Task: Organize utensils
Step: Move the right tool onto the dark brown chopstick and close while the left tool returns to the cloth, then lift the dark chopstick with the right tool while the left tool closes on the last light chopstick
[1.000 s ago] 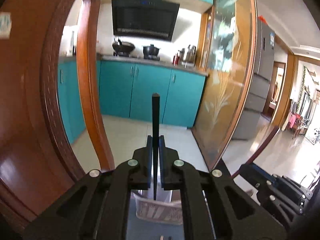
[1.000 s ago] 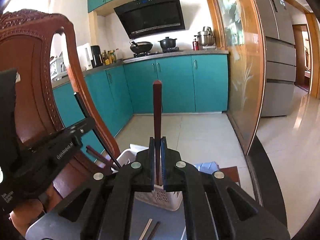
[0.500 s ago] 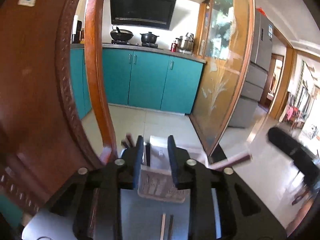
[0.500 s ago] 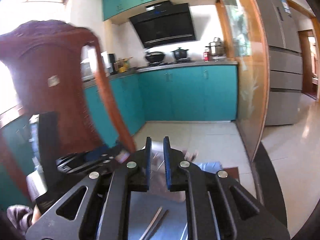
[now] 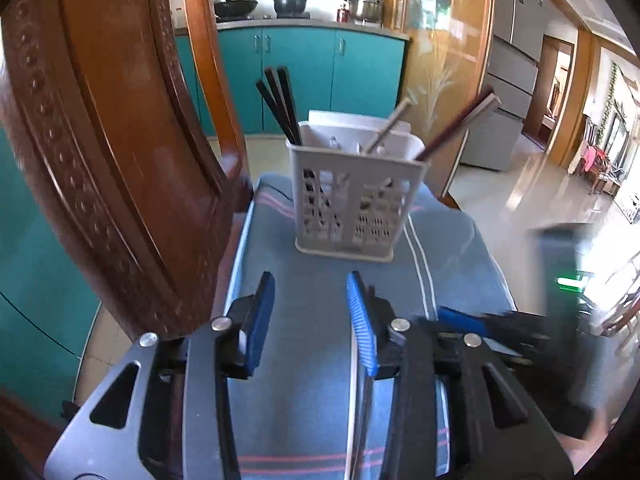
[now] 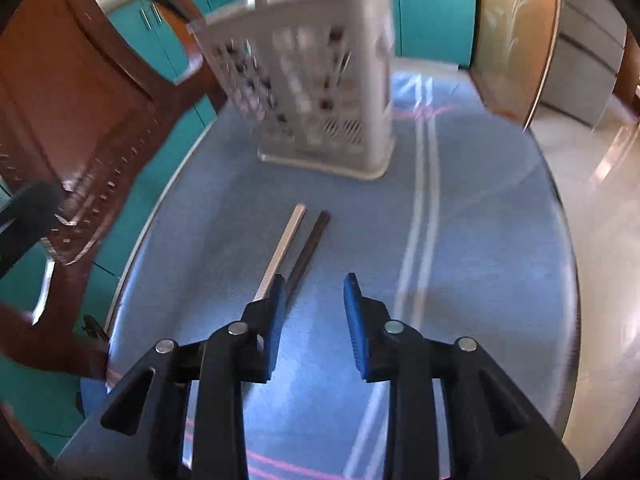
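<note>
A white perforated utensil basket stands upright on the blue cloth. It holds black chopsticks at its left, a silver one in the middle and a dark red one at its right. The basket also shows, blurred, in the right wrist view. A silver chopstick and a dark chopstick lie side by side on the cloth, just ahead of my right gripper's left finger. My left gripper is open and empty, short of the basket. My right gripper is open and empty.
A blue striped cloth covers the small table. A carved wooden chair back stands close on the left, and also shows in the right wrist view. The right gripper's body lies at the right. Beyond the table edge is tiled floor.
Both grippers let go of their chopsticks into the basket, opened wide, and dropped back and down toward the cloth. The right gripper now points at the two chopsticks on the table.
</note>
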Action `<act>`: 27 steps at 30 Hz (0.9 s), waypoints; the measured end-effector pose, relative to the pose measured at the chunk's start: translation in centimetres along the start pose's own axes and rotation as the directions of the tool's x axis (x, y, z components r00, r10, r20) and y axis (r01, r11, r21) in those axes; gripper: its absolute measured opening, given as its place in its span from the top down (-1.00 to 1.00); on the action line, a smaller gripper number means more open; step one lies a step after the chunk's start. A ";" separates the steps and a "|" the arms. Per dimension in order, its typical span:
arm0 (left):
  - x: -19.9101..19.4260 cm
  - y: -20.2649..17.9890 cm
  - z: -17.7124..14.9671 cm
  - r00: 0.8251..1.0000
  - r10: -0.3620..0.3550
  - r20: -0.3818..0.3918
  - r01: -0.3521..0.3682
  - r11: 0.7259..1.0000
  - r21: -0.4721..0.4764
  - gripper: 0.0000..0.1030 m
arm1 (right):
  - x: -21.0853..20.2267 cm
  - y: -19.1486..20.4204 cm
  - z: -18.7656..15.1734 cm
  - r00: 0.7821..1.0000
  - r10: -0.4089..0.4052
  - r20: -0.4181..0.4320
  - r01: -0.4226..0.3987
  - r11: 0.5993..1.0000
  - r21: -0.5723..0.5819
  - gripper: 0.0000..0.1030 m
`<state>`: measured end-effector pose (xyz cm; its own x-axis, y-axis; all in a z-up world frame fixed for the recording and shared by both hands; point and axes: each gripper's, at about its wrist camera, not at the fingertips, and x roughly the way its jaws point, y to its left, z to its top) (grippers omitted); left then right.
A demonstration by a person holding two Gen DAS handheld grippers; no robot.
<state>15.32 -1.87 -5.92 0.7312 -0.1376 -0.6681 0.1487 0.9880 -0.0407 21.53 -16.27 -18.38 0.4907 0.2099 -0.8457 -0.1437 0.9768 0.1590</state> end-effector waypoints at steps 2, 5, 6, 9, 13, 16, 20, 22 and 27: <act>-0.1 0.0 -0.2 1.000 0.003 -0.004 -0.003 1.000 0.002 0.20 | 1.3 0.5 0.3 1.000 -0.016 -0.024 0.016 1.000 0.005 0.41; -0.1 0.2 -0.5 1.000 0.004 -0.013 -0.004 1.000 0.003 0.19 | 2.6 1.0 0.4 0.998 -0.029 -0.050 0.029 1.000 -0.013 0.41; -0.1 0.3 -0.6 1.000 0.005 -0.014 -0.005 1.000 0.002 0.19 | 2.6 1.2 0.4 0.998 -0.042 -0.039 0.041 0.999 -0.027 0.41; 0.1 0.7 -0.8 1.000 0.011 -0.023 -0.011 1.000 -0.007 0.18 | 2.8 1.8 0.2 0.998 -0.056 -0.042 0.052 0.995 -0.081 0.51; 0.6 1.0 -1.3 0.999 -0.001 -0.046 0.000 1.000 -0.019 0.18 | 1.9 1.0 -0.4 0.997 -0.018 -0.074 0.010 0.994 -0.112 0.77; 1.4 1.2 -1.7 0.997 -0.028 -0.078 0.025 0.999 -0.039 0.18 | 1.2 -0.2 -1.2 0.996 -0.047 -0.074 0.038 0.992 -0.117 0.85; 3.1 1.2 -2.6 0.990 -0.049 -0.135 0.042 0.998 -0.052 0.17 | 0.1 -2.8 -2.3 0.995 -0.063 -0.073 0.060 0.997 -0.042 0.86; 4.4 0.7 -3.2 0.983 -0.061 -0.171 0.053 0.997 -0.049 0.17 | -0.2 -4.0 -2.9 0.995 -0.079 -0.065 0.079 0.997 -0.002 0.86; 7.2 -1.0 -3.9 0.968 -0.097 -0.232 0.093 0.995 -0.027 0.14 | -0.7 -5.8 -3.3 0.996 -0.060 -0.063 0.065 0.994 0.088 0.86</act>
<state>17.89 -3.62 -13.59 0.5389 -0.2128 -0.8151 0.1983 0.9724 -0.1228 19.17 -22.22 -20.36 0.4433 0.1480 -0.8840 -0.0352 0.9884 0.1478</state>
